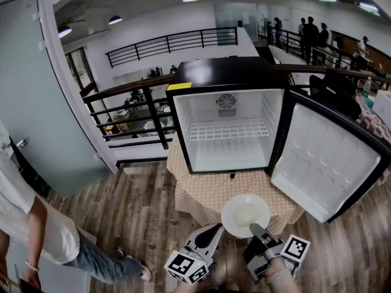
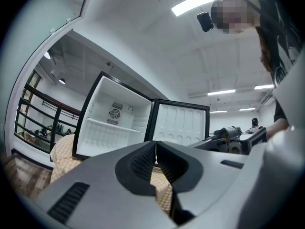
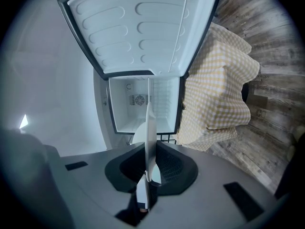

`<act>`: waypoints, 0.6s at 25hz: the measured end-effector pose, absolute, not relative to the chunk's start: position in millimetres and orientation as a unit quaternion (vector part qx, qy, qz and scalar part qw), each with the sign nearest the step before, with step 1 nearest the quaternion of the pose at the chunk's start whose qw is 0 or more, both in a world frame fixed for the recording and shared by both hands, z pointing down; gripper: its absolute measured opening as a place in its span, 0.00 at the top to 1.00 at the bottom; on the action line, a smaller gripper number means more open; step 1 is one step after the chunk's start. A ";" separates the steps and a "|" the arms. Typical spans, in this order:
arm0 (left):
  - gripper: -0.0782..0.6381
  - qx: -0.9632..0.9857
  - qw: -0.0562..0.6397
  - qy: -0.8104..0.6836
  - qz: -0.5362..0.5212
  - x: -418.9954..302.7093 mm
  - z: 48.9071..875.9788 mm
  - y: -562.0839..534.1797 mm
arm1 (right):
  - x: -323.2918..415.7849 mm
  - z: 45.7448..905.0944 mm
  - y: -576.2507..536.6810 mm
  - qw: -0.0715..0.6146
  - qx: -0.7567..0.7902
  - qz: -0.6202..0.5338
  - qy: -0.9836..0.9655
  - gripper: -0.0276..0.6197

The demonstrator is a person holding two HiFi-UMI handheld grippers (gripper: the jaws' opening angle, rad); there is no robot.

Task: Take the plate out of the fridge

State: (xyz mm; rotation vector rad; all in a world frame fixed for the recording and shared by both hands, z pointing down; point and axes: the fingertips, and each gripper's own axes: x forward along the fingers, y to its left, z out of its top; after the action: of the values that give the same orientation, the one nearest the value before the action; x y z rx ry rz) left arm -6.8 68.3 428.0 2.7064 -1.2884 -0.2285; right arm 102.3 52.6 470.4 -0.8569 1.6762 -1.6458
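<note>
The right tongs (image 1: 255,229) (image 3: 151,159) are clamped on the near rim of the white plate (image 1: 245,214) (image 3: 150,123); in the right gripper view the plate runs edge-on between the two dark pads (image 3: 172,168), which press against it from either side. The left tongs (image 1: 215,229) (image 2: 156,149) sit just beside them, to the left of the plate and apart from it, with the jaws pressed together and nothing between them. The plate is outside the fridge (image 1: 220,75), held in front of its open mouth over the near edge of the tabletop (image 1: 204,194), which is draped in a yellow and white checked cloth (image 3: 217,99); whether the plate rests on that cloth or hangs just above it cannot be told. The fridge is a small black one standing on the tabletop, white inside, with a wire shelf (image 1: 227,130) across the middle and a round fan grille (image 1: 226,102) on the back wall. Its door (image 1: 324,163) is swung wide to the right, the white moulded lining facing out. Under the tabletop lies a floor (image 1: 140,206) of grey-brown wood planks. A person (image 1: 36,224) in a white top and jeans stands at the left edge, and a black railing (image 1: 171,41) runs behind the fridge
</note>
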 end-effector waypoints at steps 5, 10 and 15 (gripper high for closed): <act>0.87 0.900 0.065 -0.424 -0.075 -10.6 423.1 66.7 | 97.2 466.2 53.0 0.319 -0.323 -0.625 0.636 0.87; 0.87 0.899 0.065 -0.426 -0.074 -14.1 422.1 68.3 | 94.1 464.8 54.6 0.320 -0.321 -0.626 0.635 0.87; 0.87 0.897 0.067 -0.430 -0.075 -15.6 422.6 69.0 | 94.7 466.7 54.0 0.317 -0.322 -0.626 0.635 0.87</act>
State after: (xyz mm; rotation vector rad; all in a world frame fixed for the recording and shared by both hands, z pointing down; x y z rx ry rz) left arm -15.6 69.0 422.6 2.7058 -1.2952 -0.2261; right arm 94.7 54.0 466.7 -0.8483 1.6715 -1.6482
